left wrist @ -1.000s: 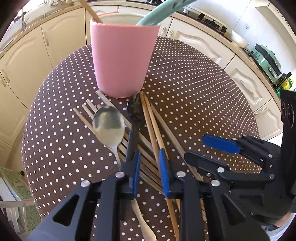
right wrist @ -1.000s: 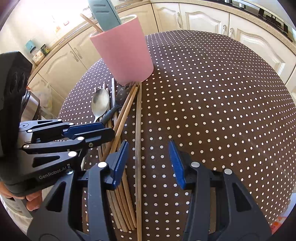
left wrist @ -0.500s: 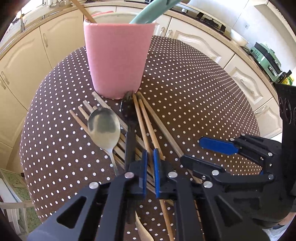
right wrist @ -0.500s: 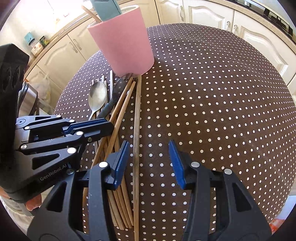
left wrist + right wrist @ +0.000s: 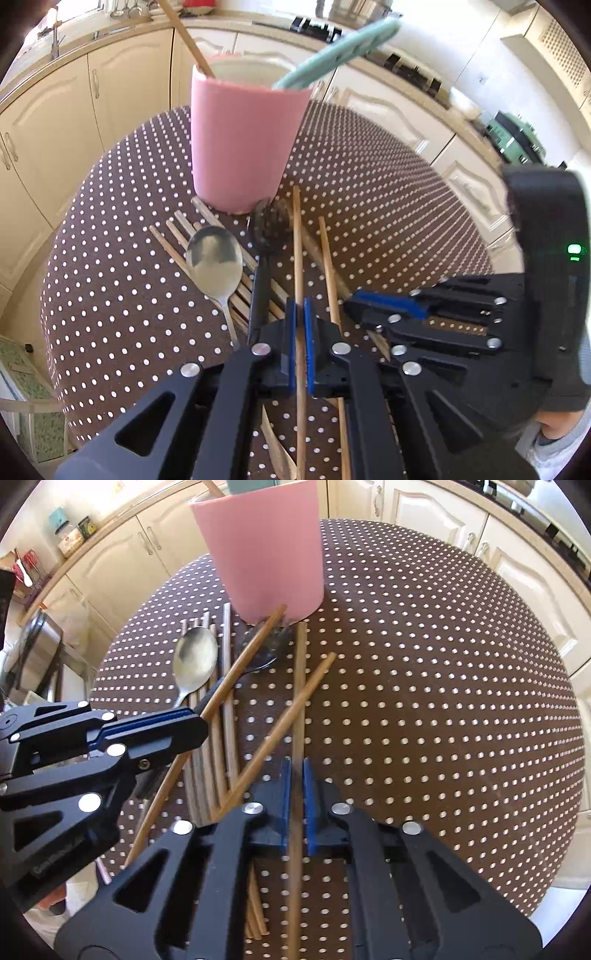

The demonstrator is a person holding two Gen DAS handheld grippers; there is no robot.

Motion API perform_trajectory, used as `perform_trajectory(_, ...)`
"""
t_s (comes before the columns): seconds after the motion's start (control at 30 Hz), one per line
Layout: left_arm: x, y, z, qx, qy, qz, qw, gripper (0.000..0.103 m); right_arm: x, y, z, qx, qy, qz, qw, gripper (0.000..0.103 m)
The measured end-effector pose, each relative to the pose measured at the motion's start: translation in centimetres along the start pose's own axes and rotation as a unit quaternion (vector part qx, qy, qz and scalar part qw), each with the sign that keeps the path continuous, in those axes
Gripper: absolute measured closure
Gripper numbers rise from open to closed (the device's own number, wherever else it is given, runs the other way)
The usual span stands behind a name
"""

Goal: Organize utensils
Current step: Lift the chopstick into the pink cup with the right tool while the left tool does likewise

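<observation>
Two chopsticks are pinched: my left gripper [image 5: 300, 332] clamps one chopstick [image 5: 297, 236], my right gripper [image 5: 297, 797] another chopstick [image 5: 300, 686]. Both point toward the pink cup [image 5: 243, 144] at the table's [image 5: 443, 701] far side; the spoon [image 5: 214, 258] lies left.

Cup [image 5: 247, 147] behind spoon [image 5: 214, 258] & chopsticks [image 5: 221, 746] on table [image 5: 424, 701]; spoon left of ladle [image 5: 267, 229].

Left gripper [image 5: 300, 332] now clamps one chopstick [image 5: 297, 240]; earlier it stood open. Right gripper [image 5: 297, 797] likewise closes on another chopstick [image 5: 300, 686].
</observation>
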State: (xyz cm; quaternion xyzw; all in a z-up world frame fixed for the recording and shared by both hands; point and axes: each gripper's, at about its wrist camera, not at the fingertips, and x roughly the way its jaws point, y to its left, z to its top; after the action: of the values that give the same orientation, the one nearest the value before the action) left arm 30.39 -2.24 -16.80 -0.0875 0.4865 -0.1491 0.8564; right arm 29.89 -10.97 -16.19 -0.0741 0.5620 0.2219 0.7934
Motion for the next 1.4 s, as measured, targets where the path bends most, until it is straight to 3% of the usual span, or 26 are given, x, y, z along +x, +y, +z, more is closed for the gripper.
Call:
perform_trajectory(0.13,-2.3,0.6,-0.5,0.006,-0.035,-0.013,0.9993,0.099,-1.1,-0.9,-0.4,0.016,-0.029,-0.007,0.999,0.096)
perform_trajectory(0.27,-4.8,0.4,-0.7,0.011,-0.081,-0.026,0.9963,0.099,-3.3,-1.7,-0.9,0.022,-0.073,-0.040,0.996,0.096)
perform_trajectory(0.53,-9.5,0.0,-0.5,0.021,-0.167,-0.036,0.9850,0.099,-8.6,-2.5,-1.2,0.034,-0.179,-0.066,0.981,0.096)
perform_trajectory(0.7,-11.5,0.0,0.7,0.017,-0.213,-0.048,0.9757,0.099,-11.7,-2.5,-1.1,0.046,-0.244,-0.018,0.969,0.096)
perform_trajectory(0.8,-12.5,0.1,1.6,0.014,-0.238,-0.053,0.9697,0.099,-13.3,-2.7,-0.2,0.057,-0.292,0.010,0.955,0.096)
perform_trajectory(0.9,-13.7,0.8,2.6,0.011,-0.273,-0.055,0.9605,0.099,-14.2,-3.5,0.8,0.070,-0.332,0.036,0.940,0.096)
perform_trajectory(1.1,-15.1,1.6,5.3,0.005,-0.345,-0.049,0.9373,0.099,-14.4,-4.7,4.5,0.084,-0.400,0.046,0.911,0.096)
perform_trajectory(1.4,-14.5,1.5,9.6,0.021,-0.445,-0.035,0.8945,0.099,-14.0,-5.9,9.1,0.073,-0.477,0.059,0.874,0.096)
